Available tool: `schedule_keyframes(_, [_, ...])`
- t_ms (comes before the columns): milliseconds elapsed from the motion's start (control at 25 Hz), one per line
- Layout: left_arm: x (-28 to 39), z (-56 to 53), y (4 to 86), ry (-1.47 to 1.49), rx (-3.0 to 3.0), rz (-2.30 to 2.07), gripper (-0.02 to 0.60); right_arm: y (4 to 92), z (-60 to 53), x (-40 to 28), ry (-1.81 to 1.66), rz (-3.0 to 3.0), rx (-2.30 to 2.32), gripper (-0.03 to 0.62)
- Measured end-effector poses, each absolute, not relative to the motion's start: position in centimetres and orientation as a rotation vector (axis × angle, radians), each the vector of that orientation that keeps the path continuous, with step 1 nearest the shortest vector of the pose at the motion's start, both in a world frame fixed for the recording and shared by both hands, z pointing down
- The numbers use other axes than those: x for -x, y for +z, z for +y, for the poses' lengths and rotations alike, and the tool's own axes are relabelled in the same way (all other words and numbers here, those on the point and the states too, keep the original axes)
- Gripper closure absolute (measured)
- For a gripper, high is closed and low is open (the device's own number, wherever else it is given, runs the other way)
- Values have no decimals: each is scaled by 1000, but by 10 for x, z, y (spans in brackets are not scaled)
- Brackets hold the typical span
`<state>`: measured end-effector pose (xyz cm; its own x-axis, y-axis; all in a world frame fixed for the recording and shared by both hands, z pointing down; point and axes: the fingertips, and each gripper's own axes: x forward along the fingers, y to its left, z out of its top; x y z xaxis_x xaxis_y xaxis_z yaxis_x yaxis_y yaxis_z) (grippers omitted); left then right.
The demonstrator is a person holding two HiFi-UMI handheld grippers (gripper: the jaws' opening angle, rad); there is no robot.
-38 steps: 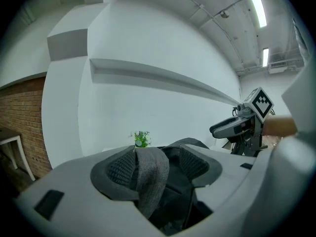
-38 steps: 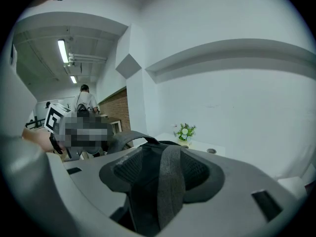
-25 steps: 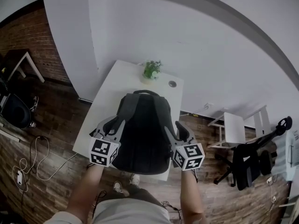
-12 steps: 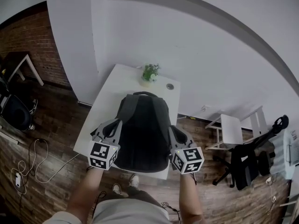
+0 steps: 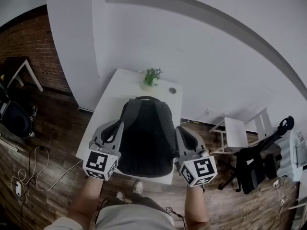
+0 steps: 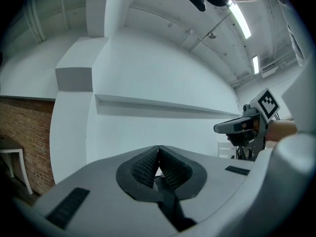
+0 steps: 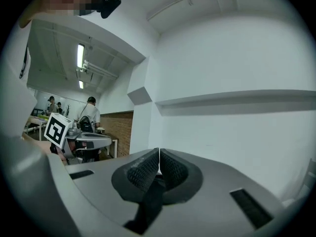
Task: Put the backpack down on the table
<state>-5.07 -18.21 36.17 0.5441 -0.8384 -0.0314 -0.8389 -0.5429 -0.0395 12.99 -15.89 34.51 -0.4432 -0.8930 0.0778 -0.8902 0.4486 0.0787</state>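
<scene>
Each cube shows black-and-white square markers. The left gripper (image 5: pixel 118 124) is clenched on the left strap (image 6: pixel 170 209), a dark band pinched between its ribbed pads (image 6: pixel 144 166). The right gripper (image 5: pixel 179 129) is likewise clamped, on the right strap (image 7: pixel 148 206). The two sit against either side of the backpack (image 5: pixel 144 138). The black backpack is over the near half of the white table (image 5: pixel 115 95), its bottom by the near edge and its handle toward the far edge. Whether it rests on the top I cannot tell. A small plant (image 5: pixel 152 76) stands at the far edge, and a round disc (image 5: pixel 172 90) lies near the far right corner. A white wall (image 5: pixel 201 47) is behind.
</scene>
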Motion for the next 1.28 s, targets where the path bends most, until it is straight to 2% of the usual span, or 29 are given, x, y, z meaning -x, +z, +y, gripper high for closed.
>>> schedule_keyframes(760, [96,-125,264,265,2556,1403,564,271,-110,-110,-259,-2687,-1675,554])
schedule_keyframes(1280, [112,-119,286,215,2539,1446,564,268,-93,-129,-338,-2637,-1741,554])
